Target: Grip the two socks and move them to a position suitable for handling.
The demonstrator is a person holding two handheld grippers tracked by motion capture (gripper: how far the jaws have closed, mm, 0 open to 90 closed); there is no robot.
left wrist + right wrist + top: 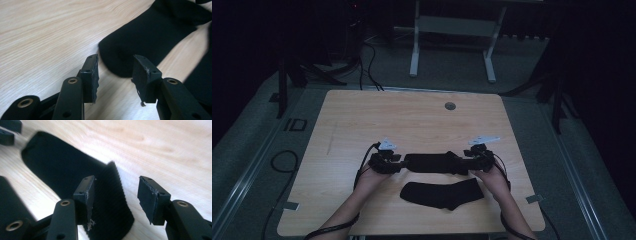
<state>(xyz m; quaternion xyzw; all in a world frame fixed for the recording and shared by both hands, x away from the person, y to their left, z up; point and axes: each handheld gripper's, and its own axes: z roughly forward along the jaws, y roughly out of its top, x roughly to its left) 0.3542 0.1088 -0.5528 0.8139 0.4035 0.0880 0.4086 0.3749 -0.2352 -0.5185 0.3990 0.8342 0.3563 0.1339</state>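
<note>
A black sock lies flat and stretched out across the wooden table, between my two grippers. My left gripper sits at its toe end. In the left gripper view the jaws stand open, with the rounded toe on the table just ahead of the pads and untouched. My right gripper is at the cuff end. Its jaws are open too, and the ribbed cuff lies on the wood between them. A second black sock lies nearer the front edge.
A round grommet sits near the table's far edge. Beyond the table stands a white desk frame, with cables on the floor at the left. The person's forearms come in over the front edge on both sides of the second sock.
</note>
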